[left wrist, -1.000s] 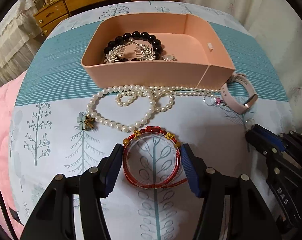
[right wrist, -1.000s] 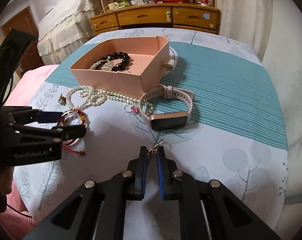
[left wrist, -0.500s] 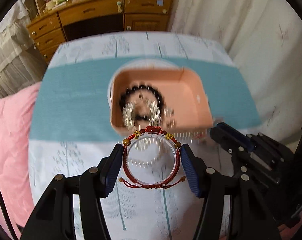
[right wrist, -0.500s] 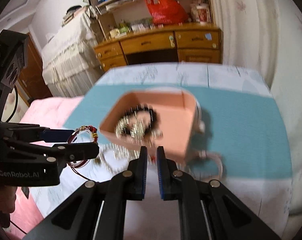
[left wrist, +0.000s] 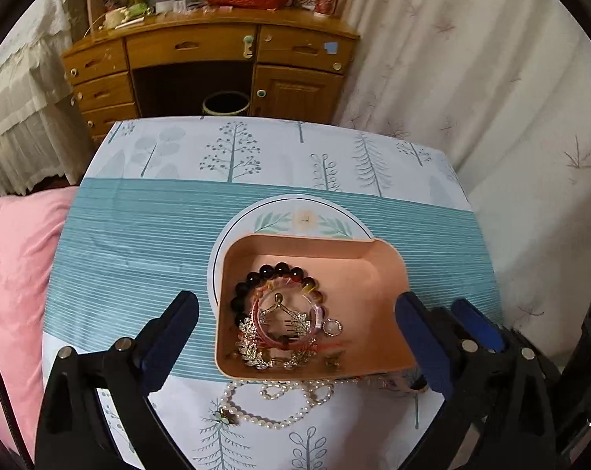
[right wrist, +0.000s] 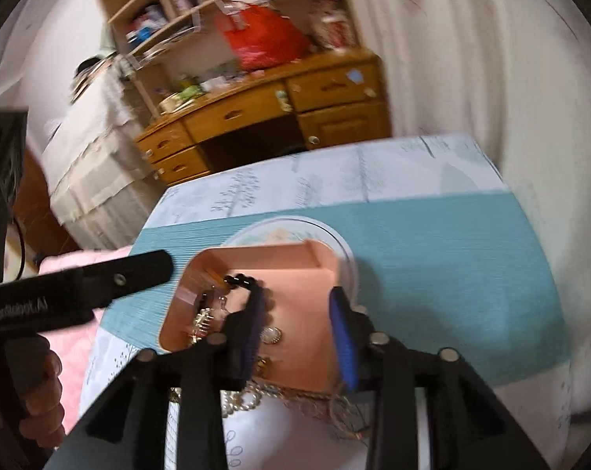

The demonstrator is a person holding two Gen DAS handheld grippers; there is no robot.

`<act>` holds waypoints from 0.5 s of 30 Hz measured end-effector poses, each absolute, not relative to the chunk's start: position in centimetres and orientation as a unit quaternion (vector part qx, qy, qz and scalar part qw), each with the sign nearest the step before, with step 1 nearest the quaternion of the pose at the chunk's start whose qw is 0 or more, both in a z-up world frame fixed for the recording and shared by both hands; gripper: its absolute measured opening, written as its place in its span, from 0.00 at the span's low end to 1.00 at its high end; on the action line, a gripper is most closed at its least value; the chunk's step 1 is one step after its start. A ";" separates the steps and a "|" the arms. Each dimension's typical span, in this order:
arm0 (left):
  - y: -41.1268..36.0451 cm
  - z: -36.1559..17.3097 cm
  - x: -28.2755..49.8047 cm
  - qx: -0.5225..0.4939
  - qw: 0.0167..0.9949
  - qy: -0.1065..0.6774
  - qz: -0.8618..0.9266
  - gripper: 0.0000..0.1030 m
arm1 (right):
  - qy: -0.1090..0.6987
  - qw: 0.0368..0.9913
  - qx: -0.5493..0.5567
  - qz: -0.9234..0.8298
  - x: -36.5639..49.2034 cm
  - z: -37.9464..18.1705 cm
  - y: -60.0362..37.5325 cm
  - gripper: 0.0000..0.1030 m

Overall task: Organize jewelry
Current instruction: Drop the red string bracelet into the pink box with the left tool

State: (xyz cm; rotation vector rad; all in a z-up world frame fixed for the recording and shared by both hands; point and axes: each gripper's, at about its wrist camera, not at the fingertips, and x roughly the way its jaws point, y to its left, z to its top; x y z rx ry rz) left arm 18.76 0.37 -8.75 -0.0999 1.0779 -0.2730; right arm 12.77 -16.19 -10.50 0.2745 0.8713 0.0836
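Behind, a wooden desk (left wrist: 201,62) faces the tree-print tablecloth (left wrist: 232,156).

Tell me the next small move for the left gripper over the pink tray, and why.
Probably draw the left gripper back and down to the pearl necklace. Its jaws have just been opening, nothing sits between them, and the red bangle now lies in the pink tray, while the pearls lie on the cloth in front of it.
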 end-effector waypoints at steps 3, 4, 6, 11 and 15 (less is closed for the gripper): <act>1.2 -9.0 18.8 -0.056 0.844 0.518 -0.129 0.97 | 0.436 0.888 0.146 0.020 12.3 -11.2 -17.3 0.36; 1.4 -9.0 18.7 -0.055 0.843 0.519 -0.126 0.97 | 0.441 0.885 0.145 0.015 12.0 -11.4 -17.6 0.39; 1.9 -9.3 18.4 -0.046 0.844 0.522 -0.117 0.97 | 0.448 0.883 0.141 0.008 11.7 -11.7 -17.9 0.46; 3.5 -11.1 16.8 -0.035 0.829 0.550 -0.092 0.97 | 0.476 0.870 0.126 0.006 10.4 -12.5 -18.3 0.62; 4.3 -13.4 14.7 -0.022 0.810 0.580 -0.082 0.97 | 0.510 0.856 0.089 0.005 9.4 -13.8 -18.1 0.65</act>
